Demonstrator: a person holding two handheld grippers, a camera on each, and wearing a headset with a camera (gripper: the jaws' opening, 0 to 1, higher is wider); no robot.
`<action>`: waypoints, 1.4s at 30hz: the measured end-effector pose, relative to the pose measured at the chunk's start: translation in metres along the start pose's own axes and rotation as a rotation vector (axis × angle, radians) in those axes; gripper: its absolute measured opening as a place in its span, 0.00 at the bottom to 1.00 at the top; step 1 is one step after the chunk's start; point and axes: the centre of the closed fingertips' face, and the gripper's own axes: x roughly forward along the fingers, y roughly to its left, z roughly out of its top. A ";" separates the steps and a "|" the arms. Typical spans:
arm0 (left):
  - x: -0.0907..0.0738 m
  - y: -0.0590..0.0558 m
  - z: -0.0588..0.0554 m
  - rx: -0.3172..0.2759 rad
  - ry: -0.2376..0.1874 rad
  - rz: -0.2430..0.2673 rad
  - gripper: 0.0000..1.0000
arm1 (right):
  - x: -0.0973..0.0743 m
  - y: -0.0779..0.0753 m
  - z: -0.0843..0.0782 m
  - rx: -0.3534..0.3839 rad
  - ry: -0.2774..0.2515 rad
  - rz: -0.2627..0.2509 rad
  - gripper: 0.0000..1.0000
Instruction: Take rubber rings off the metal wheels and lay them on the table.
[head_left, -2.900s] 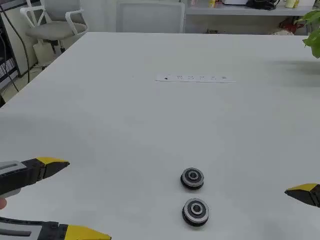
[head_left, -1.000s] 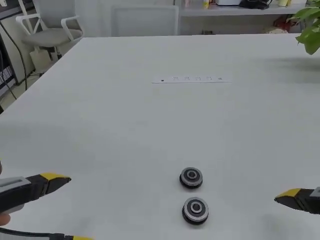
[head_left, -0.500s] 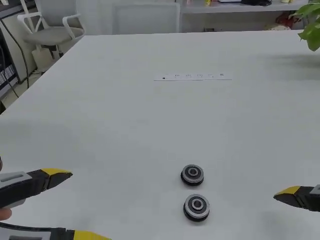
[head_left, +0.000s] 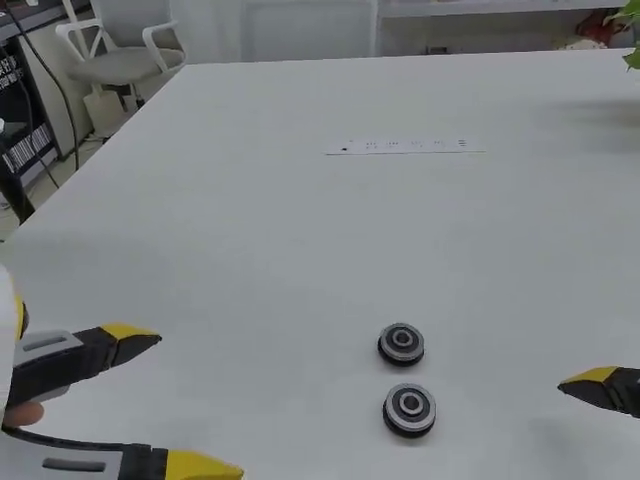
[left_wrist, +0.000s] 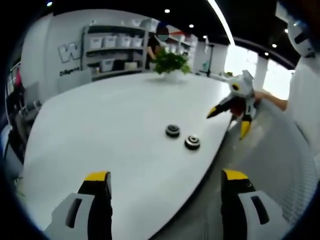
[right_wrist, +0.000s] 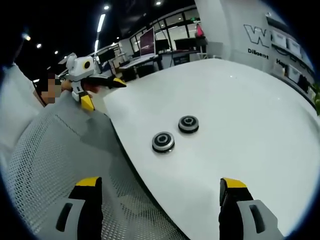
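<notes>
Left gripper (head_left: 195, 405) sits low at the bottom left of the head view, jaws wide apart with nothing between them. Right gripper (head_left: 600, 388) pokes in from the right edge with one yellow tip showing. The right gripper view has its jaws spread too, also empty. Both grippers are at the near side of the table (head_left: 250, 250) and well apart from the wheels, which lie between them.

Near wheel (head_left: 409, 410) lies flat on the table, close to the front edge. Far wheel (head_left: 401, 343) is just behind it, flat as well, with a small gap and no contact. The black rings (head_left: 409, 431) are seated on both wheels (metal hub and bearing visible in the middle of each).

Further back, a thin strip (head_left: 405, 148) with small printed marks lies across the table, well apart from the wheels. Past the far left corner stands a chair (head_left: 110, 55).
</notes>
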 end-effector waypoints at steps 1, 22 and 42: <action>-0.001 -0.001 0.003 0.009 -0.015 -0.002 0.92 | 0.000 0.000 0.001 0.002 -0.008 0.004 0.96; -0.011 -0.028 0.085 0.205 -0.151 -0.095 0.88 | -0.003 -0.005 0.026 -0.106 -0.065 -0.010 0.88; 0.057 -0.065 0.130 0.415 -0.190 -0.263 0.80 | 0.003 -0.012 0.079 -0.214 -0.178 0.037 0.61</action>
